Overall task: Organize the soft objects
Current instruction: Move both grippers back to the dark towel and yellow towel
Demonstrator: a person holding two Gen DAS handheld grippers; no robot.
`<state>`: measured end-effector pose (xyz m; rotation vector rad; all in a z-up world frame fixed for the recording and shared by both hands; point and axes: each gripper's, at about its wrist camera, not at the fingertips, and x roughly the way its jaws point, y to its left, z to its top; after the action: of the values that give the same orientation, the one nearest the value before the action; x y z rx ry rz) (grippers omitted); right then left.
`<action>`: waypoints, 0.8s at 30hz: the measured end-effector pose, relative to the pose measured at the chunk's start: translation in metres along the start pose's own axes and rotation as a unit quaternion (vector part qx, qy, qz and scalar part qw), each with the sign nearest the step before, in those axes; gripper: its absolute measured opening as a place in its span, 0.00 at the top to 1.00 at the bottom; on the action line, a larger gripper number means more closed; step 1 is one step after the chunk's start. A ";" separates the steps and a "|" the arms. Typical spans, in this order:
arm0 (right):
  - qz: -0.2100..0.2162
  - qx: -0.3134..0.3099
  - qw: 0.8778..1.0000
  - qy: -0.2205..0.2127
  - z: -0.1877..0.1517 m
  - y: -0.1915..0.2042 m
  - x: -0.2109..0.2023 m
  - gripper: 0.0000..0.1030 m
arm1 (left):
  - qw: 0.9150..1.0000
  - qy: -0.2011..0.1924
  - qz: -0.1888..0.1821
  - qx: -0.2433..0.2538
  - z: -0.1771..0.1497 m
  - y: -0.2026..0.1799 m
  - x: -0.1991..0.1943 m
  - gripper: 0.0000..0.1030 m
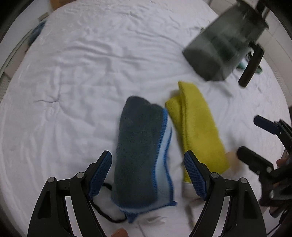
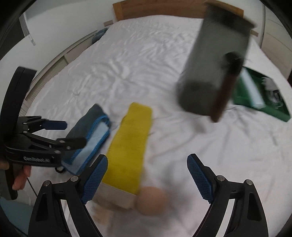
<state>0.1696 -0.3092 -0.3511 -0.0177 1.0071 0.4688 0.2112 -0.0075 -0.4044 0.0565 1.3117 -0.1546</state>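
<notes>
A folded dark grey cloth with a blue edge (image 1: 138, 155) lies on the white bed sheet (image 1: 82, 82), between the open fingers of my left gripper (image 1: 147, 167). A folded yellow cloth (image 1: 199, 127) lies just to its right. In the right wrist view the yellow cloth (image 2: 129, 145) lies ahead of my open, empty right gripper (image 2: 147, 173), with the grey-blue cloth (image 2: 89, 138) to its left and a peach ball (image 2: 151, 202) near the fingers. The right gripper also shows in the left wrist view (image 1: 255, 144), and the left gripper in the right wrist view (image 2: 73, 133).
A blurred dark grey box-shaped object (image 2: 213, 62) is in the air above the bed, also in the left wrist view (image 1: 222, 43). A green tray with items (image 2: 259, 94) sits at the right. A wooden headboard (image 2: 155, 9) is at the far end.
</notes>
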 end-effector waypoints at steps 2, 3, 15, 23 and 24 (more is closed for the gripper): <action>0.003 -0.007 1.000 0.011 0.002 0.005 0.015 0.16 | 1.000 0.010 0.004 0.008 0.001 0.002 0.011 0.26; 0.007 -0.010 1.000 0.015 0.003 0.005 0.023 0.17 | 1.000 0.013 0.001 0.012 0.001 0.002 0.015 0.26; 0.024 -0.031 0.997 0.067 0.011 0.018 0.093 0.25 | 0.998 0.056 0.005 0.029 0.000 0.008 0.058 0.29; 0.035 -0.020 0.996 0.084 0.012 0.009 0.115 0.22 | 0.997 0.068 0.013 0.039 0.004 0.006 0.079 0.29; 0.037 -0.022 0.995 0.086 0.013 0.010 0.115 0.26 | 0.997 0.068 0.010 0.039 0.004 0.006 0.080 0.30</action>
<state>0.2272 -0.2543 -0.4360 -0.0607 1.1686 0.5639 0.2357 -0.0087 -0.4812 0.1485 1.4410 -0.1861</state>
